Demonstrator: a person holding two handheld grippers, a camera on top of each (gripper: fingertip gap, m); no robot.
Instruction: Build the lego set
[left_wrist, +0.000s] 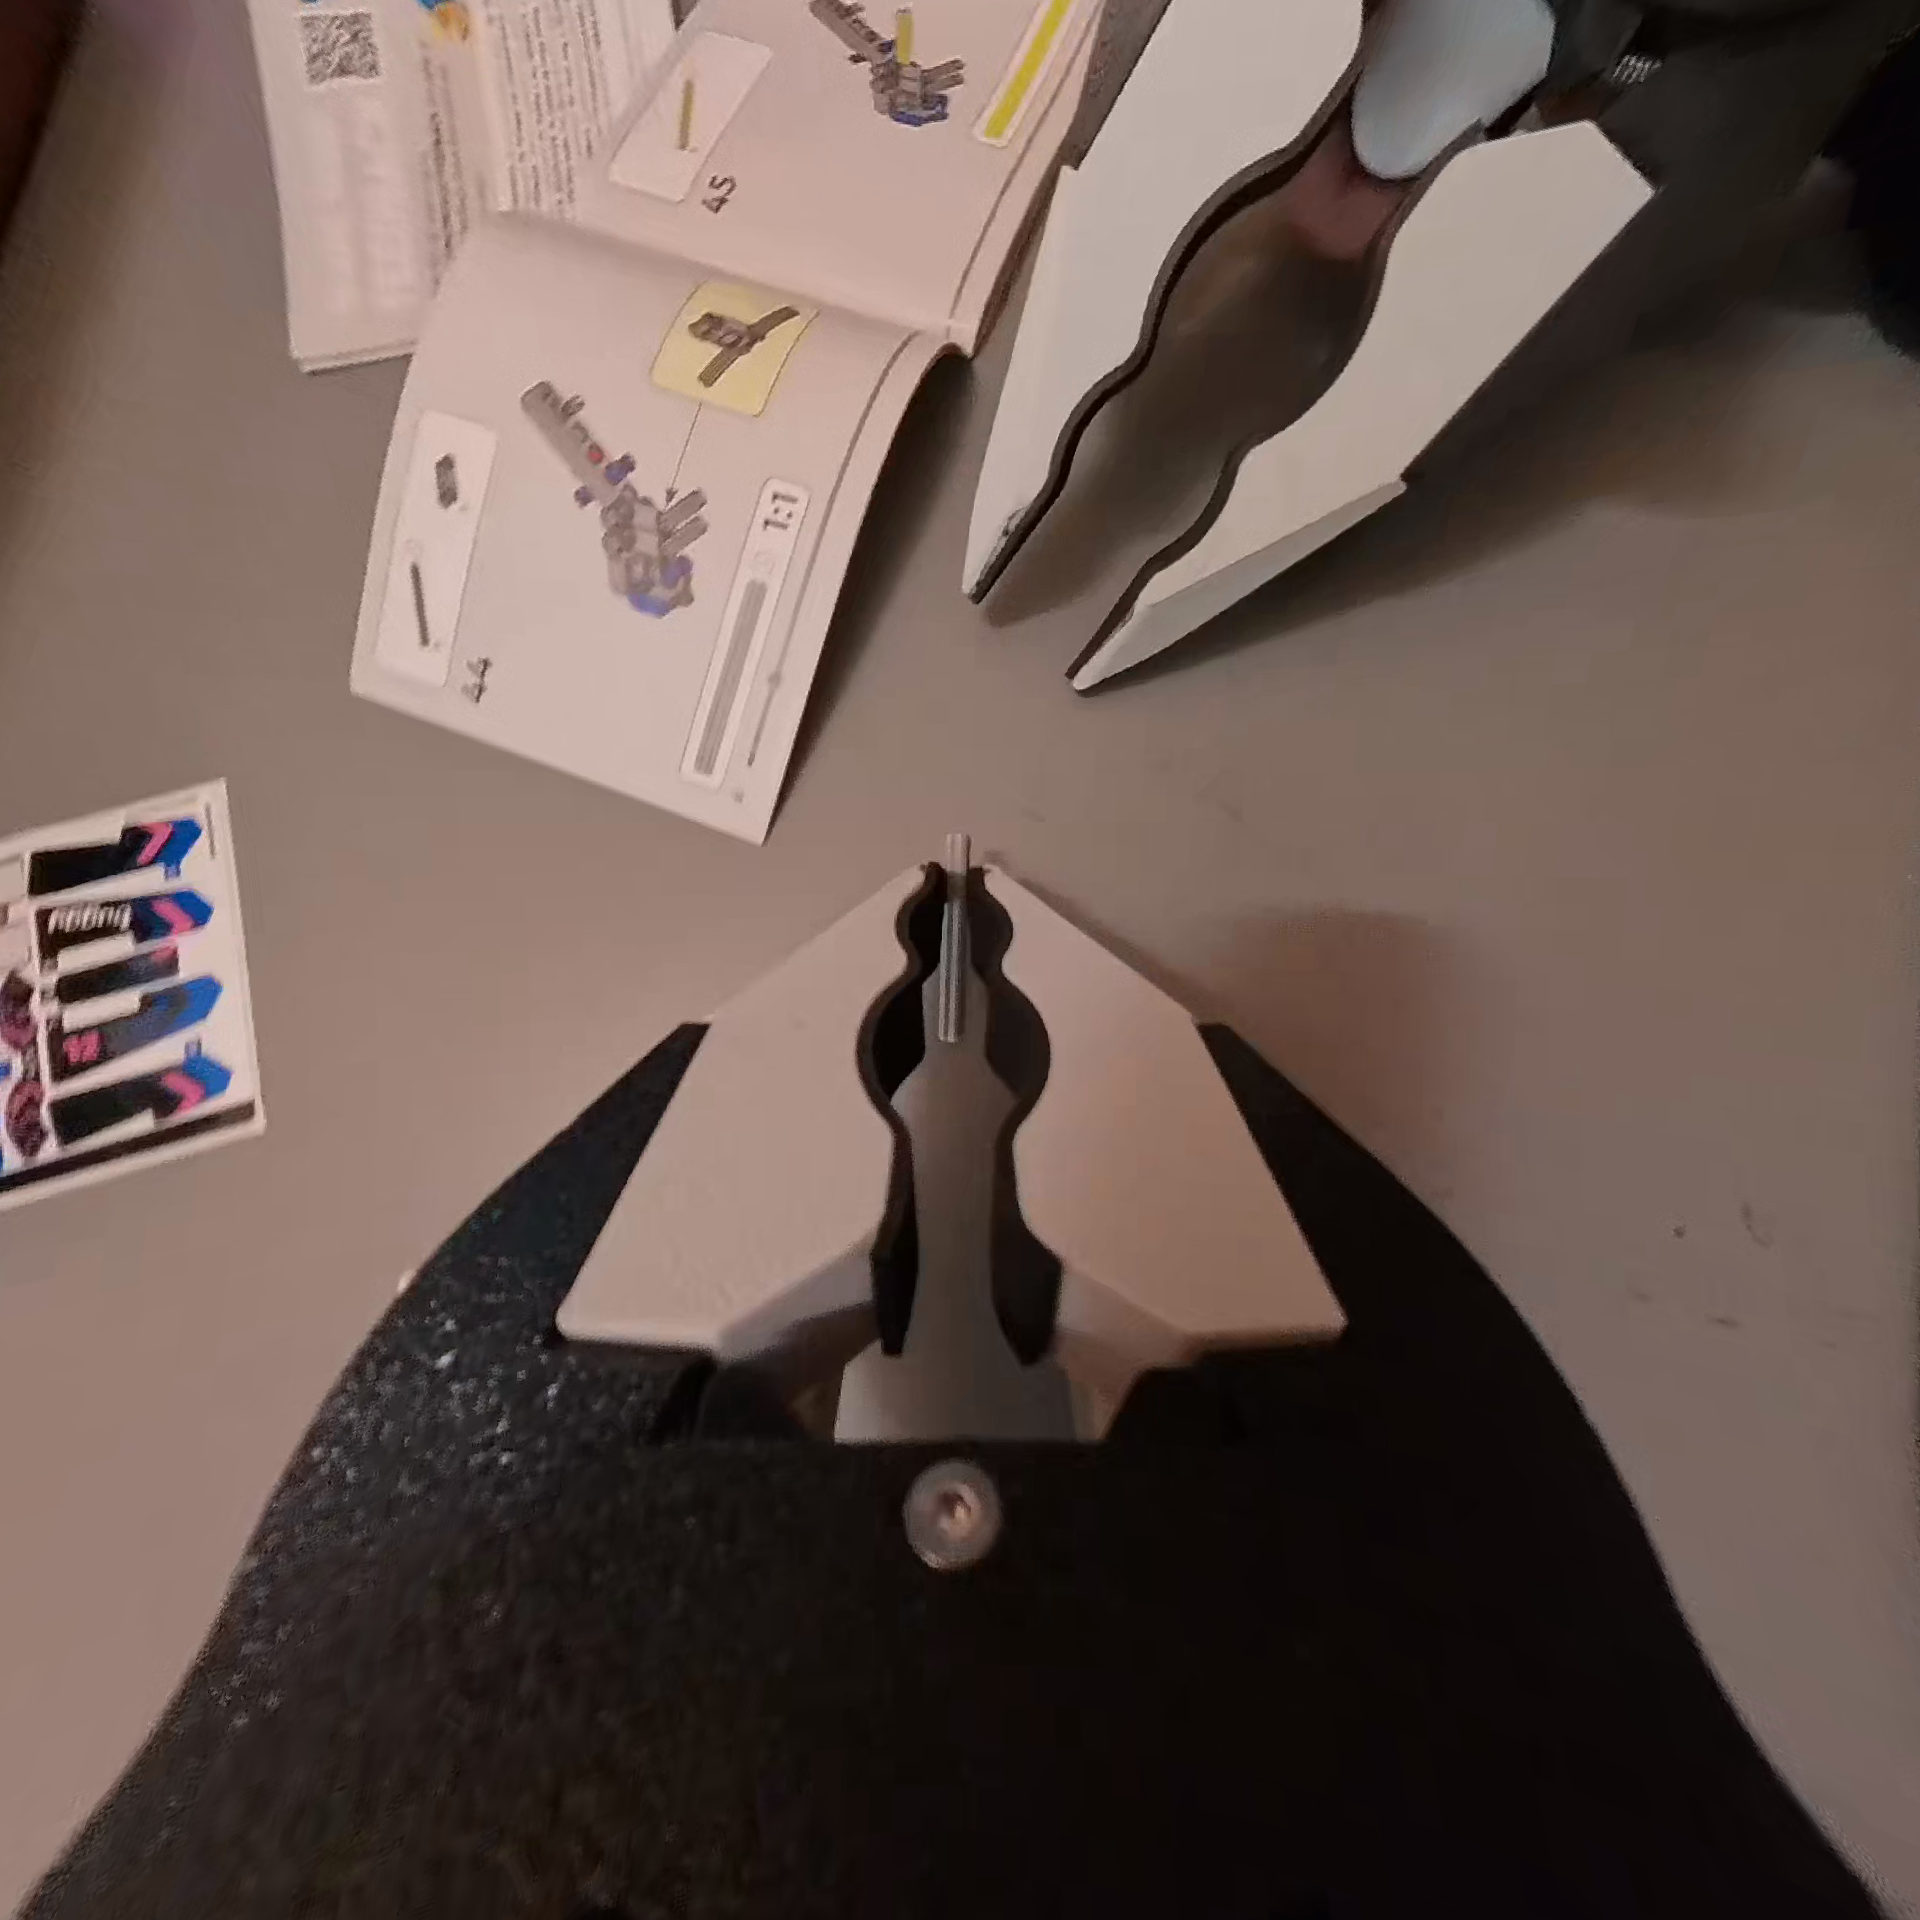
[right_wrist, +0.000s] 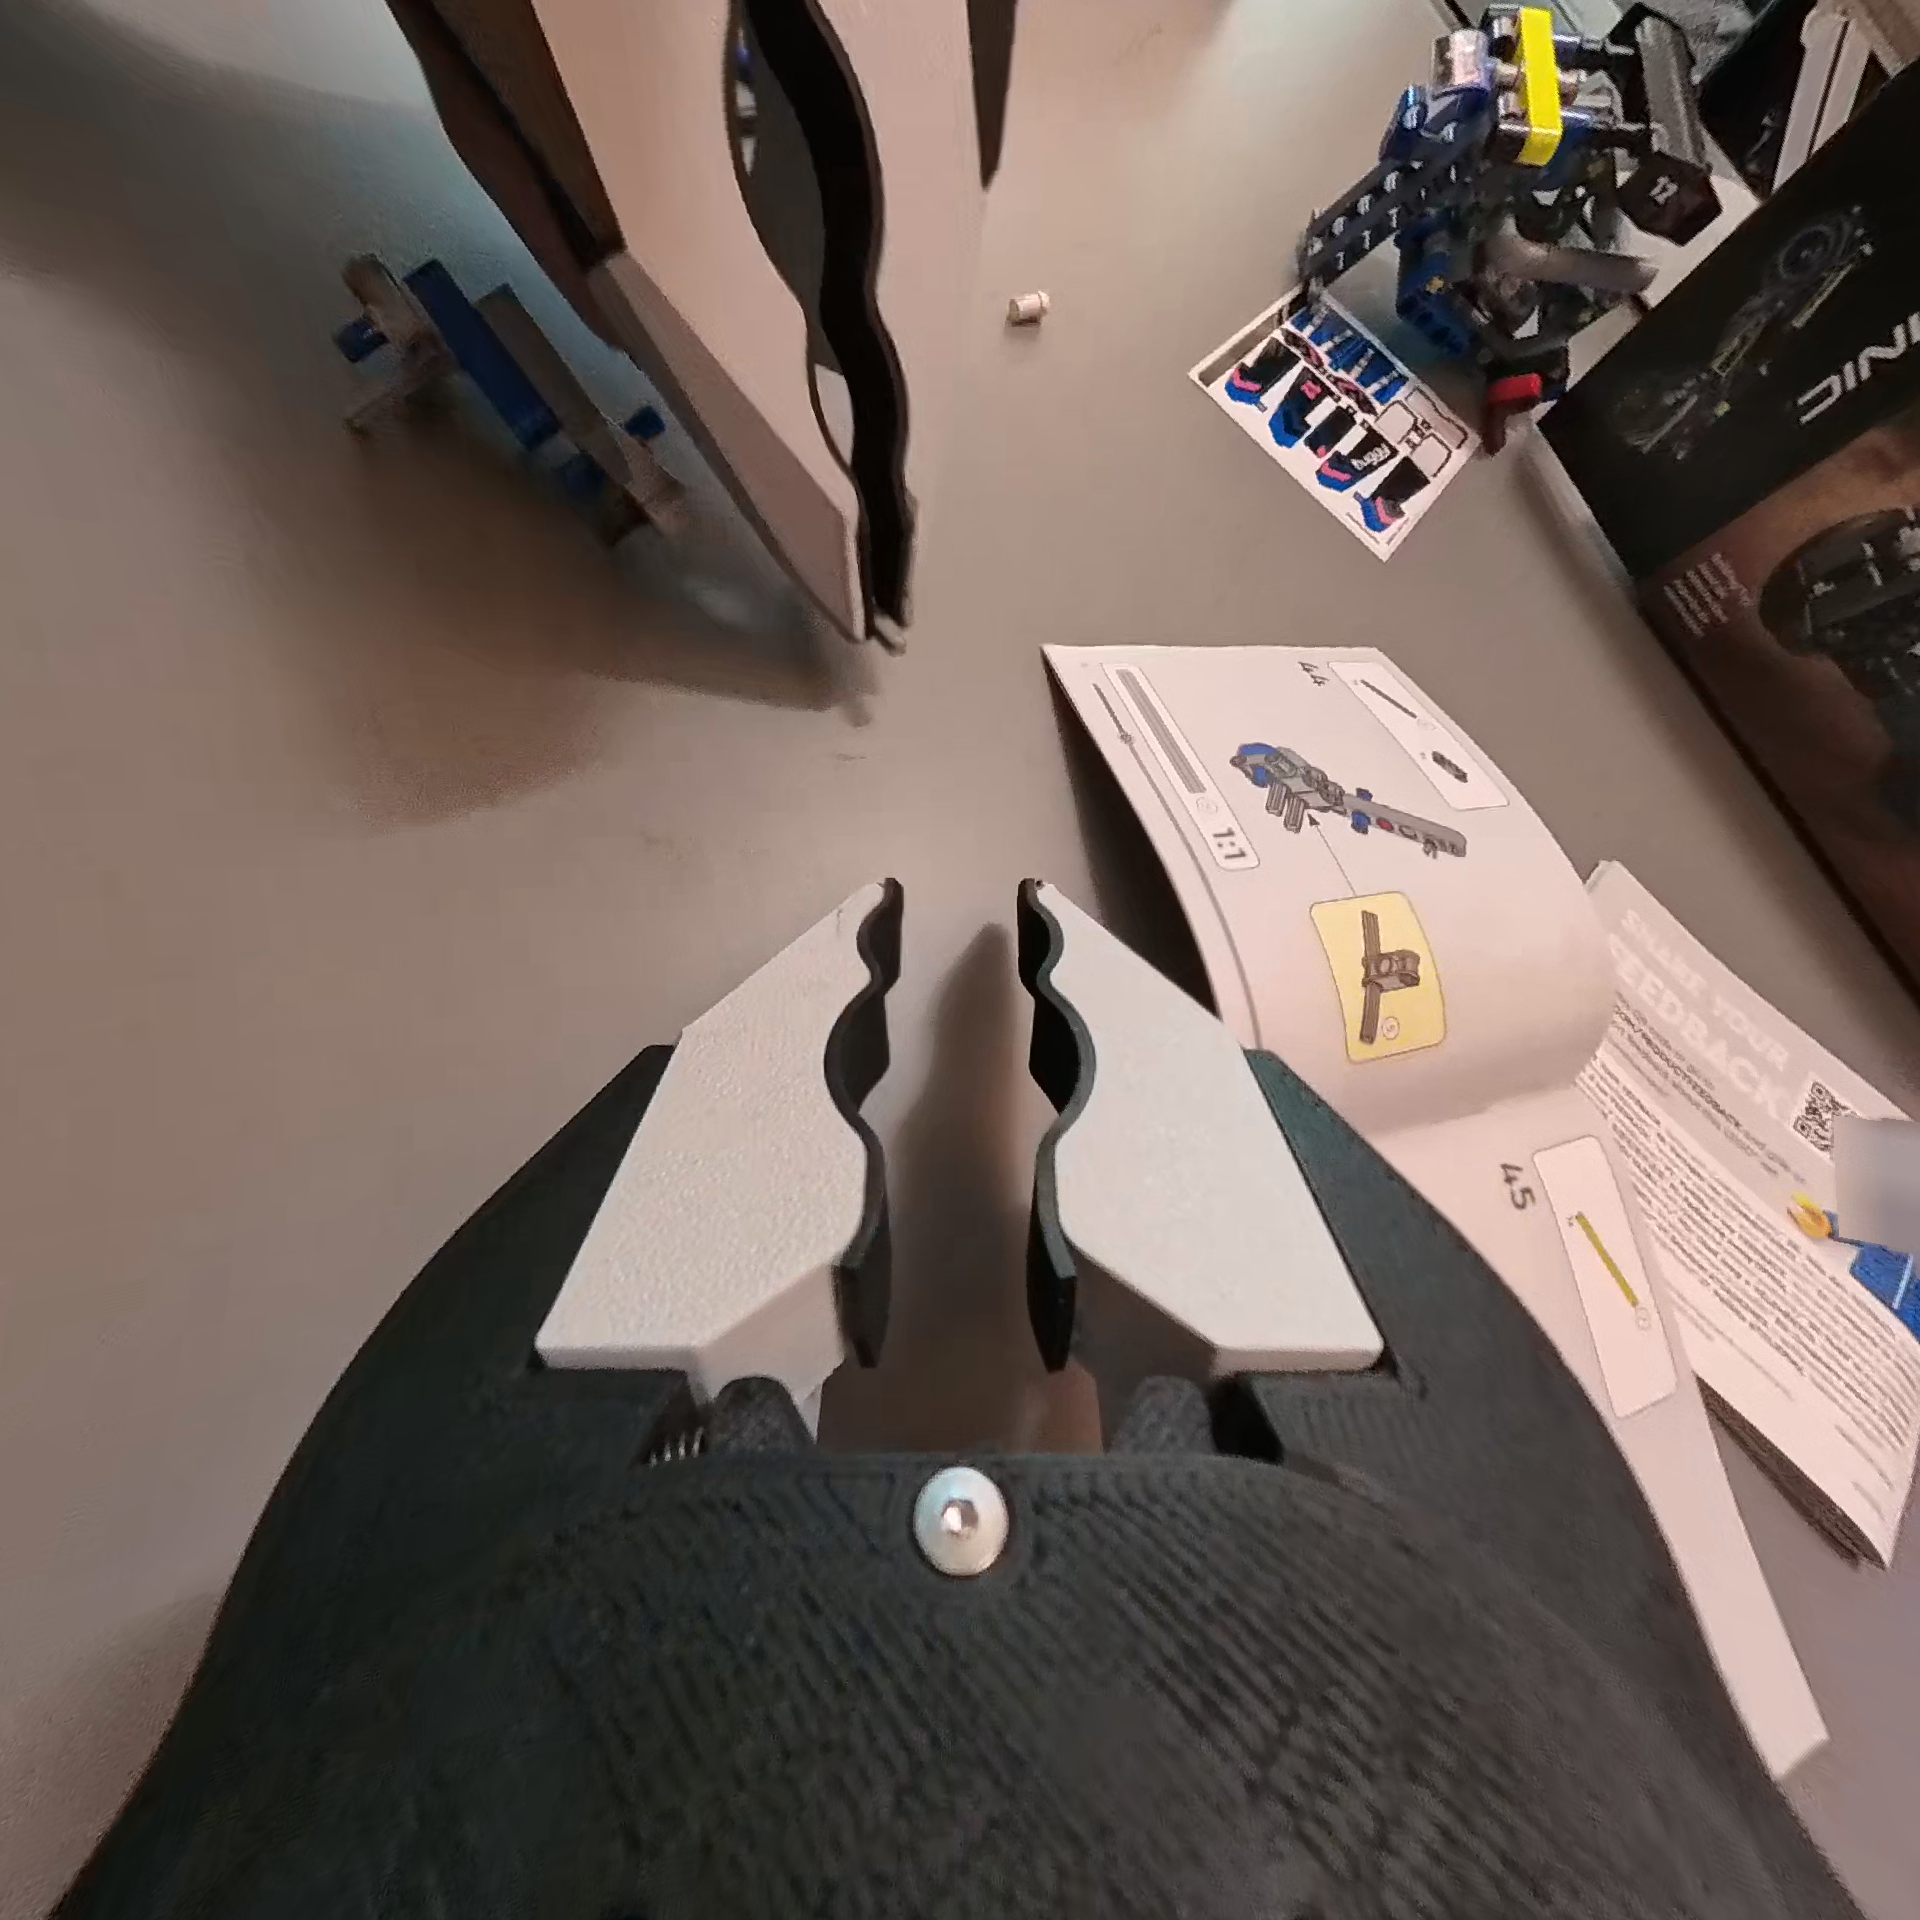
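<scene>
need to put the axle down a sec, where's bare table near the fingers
Bare grey table lies ahead of the right gripper, bordered by the open manual and the blue-grey subassembly. It is crowded far right around the sticker sheet, model and box.

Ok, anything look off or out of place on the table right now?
One small thing: a tiny pale cylindrical piece lies alone on the bare table, apart from the blue-and-grey subassembly and the larger build. The open booklet arches at its fold. Nothing looks spilled or broken.
</scene>
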